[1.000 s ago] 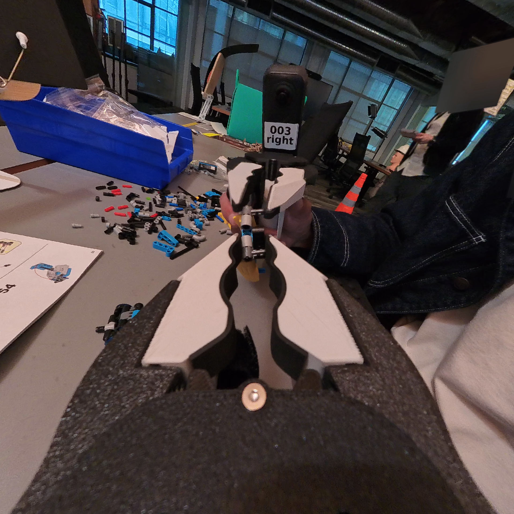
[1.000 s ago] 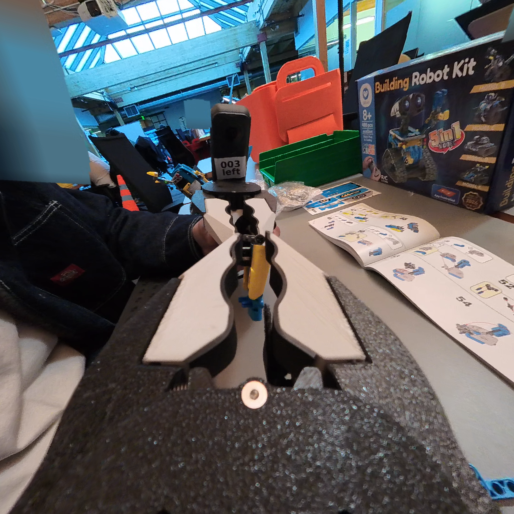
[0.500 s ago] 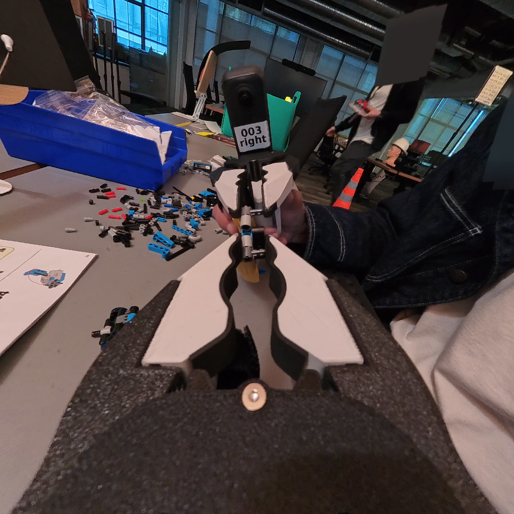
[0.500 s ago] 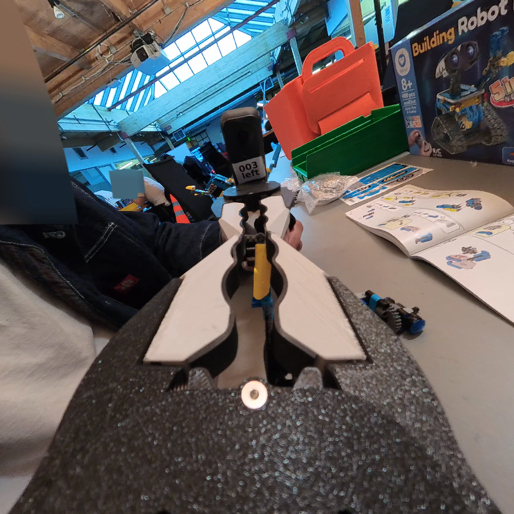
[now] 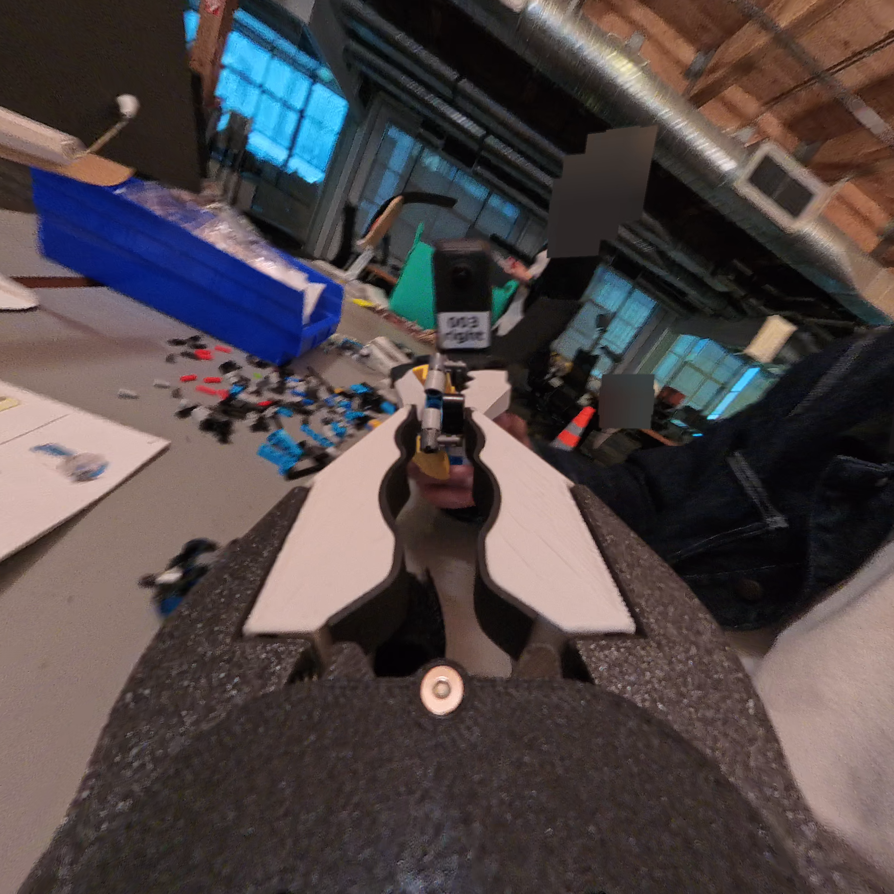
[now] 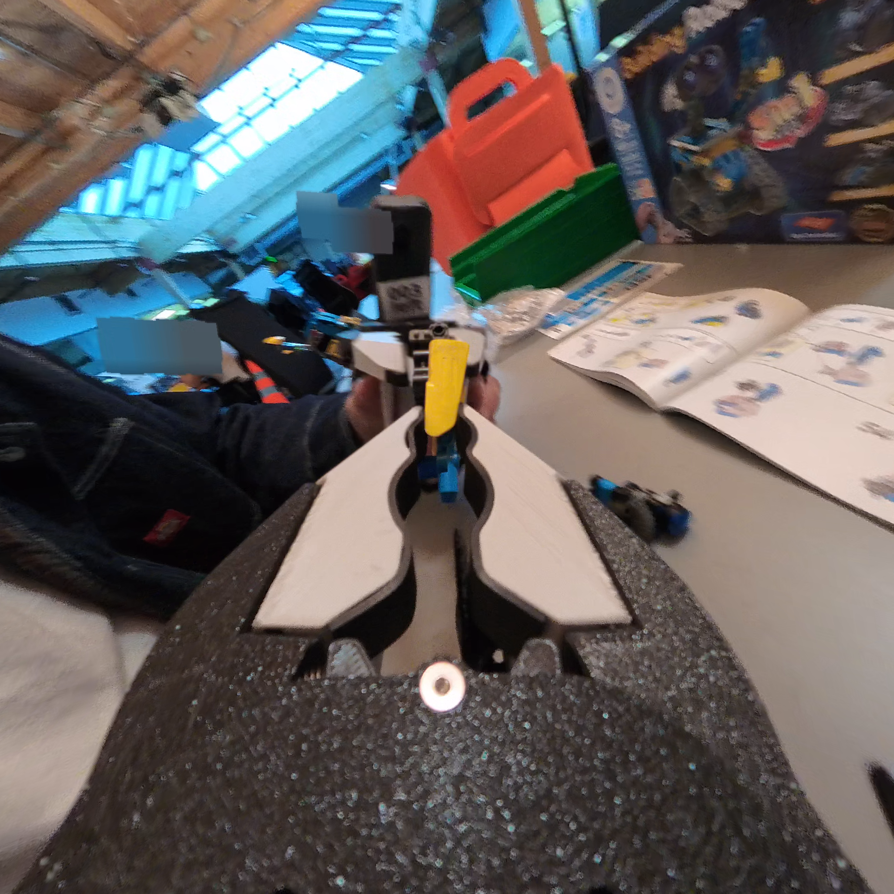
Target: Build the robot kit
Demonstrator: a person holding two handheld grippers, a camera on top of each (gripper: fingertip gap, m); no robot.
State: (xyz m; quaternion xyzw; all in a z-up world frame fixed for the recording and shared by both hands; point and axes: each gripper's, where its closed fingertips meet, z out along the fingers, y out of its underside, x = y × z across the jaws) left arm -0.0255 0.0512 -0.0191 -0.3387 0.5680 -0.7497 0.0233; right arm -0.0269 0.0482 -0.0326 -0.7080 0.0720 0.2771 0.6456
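Both grippers tilted upward; left gripper (image 5: 438, 425) clamps brick assembly (image 5: 438, 411).

The left claw (image 5: 439, 425) and the right claw (image 6: 438, 435) face each other tip to tip above the surface, each with its white fingers drawn close together (only a narrow gap between the tips). A hand (image 6: 360, 404) in a dark denim sleeve (image 6: 271, 435) grips the far claw's handle.

Bare surface (image 6: 725, 604) lies between the booklet (image 6: 774, 367) and a small wheeled piece (image 6: 643, 508) — farther left, loose parts (image 5: 271, 406) crowd before the blue bin (image 5: 159, 256).
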